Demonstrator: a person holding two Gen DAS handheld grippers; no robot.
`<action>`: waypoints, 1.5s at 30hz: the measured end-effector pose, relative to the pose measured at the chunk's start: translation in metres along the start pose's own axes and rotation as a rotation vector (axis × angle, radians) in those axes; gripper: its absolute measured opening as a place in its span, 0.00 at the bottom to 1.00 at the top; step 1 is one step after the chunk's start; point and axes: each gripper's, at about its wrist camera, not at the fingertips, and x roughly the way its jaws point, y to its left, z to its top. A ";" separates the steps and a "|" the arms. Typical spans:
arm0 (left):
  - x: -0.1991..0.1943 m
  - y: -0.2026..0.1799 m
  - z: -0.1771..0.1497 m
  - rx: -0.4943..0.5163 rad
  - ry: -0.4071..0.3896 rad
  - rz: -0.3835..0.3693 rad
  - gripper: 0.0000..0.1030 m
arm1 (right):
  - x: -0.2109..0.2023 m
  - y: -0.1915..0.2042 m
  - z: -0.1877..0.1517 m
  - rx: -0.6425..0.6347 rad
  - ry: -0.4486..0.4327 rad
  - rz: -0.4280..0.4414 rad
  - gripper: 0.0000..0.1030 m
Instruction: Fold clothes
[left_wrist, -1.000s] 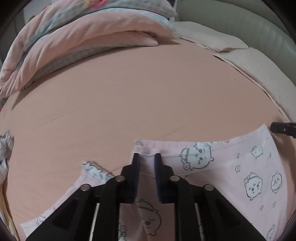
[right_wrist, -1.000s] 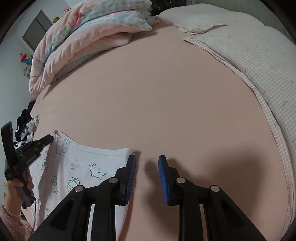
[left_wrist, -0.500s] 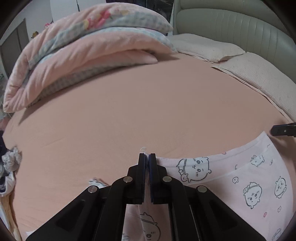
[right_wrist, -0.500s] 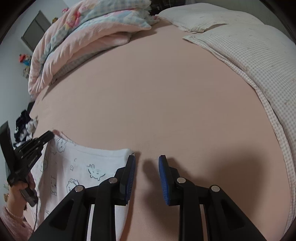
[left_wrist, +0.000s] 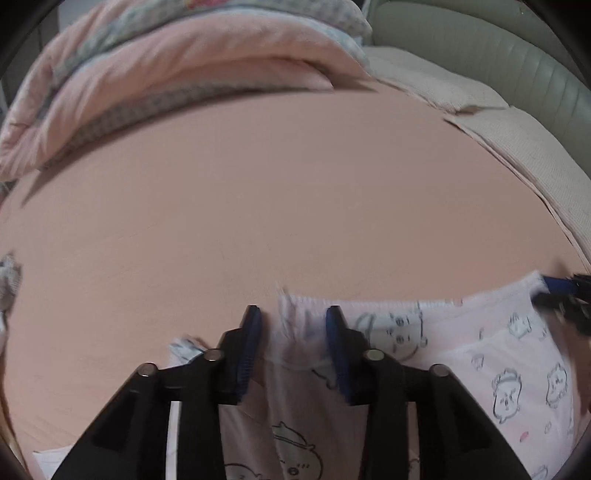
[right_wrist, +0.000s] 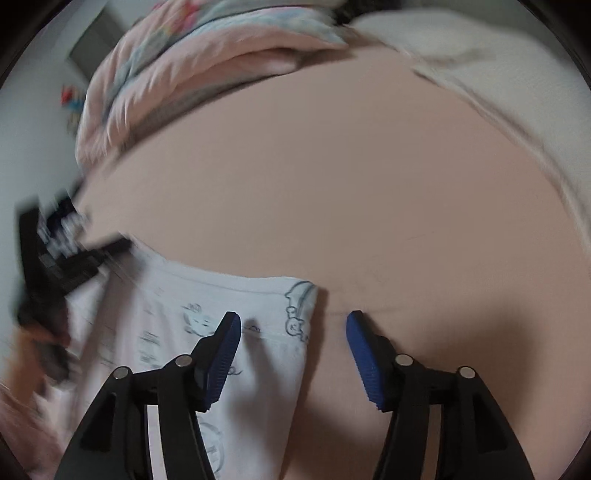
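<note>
A: Where did the garment (left_wrist: 480, 354) lie?
B: Flat on the bed sheet (left_wrist: 295, 206); our left gripper (left_wrist: 293, 325) and right gripper (right_wrist: 293, 328) gaped over its corners.
A: Handling?
B: We judged it light, limp; pinch the hem corners.

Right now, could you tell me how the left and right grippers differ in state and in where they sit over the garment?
The left gripper is open around the garment's folded top corner; the right gripper is open wider, straddling its right edge, one finger over cloth, the other over the bedsheet. Both are blurred in motion, and neither is gripping anything.
</note>
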 end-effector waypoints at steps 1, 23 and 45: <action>0.001 -0.003 -0.001 0.014 -0.002 0.004 0.32 | 0.001 0.004 -0.001 -0.016 -0.010 -0.024 0.08; -0.013 -0.064 -0.001 0.136 0.077 -0.080 0.28 | -0.069 -0.018 -0.033 0.088 -0.006 -0.011 0.24; -0.119 -0.091 -0.194 -0.029 0.100 -0.119 0.28 | -0.113 0.087 -0.189 -0.118 0.136 -0.106 0.24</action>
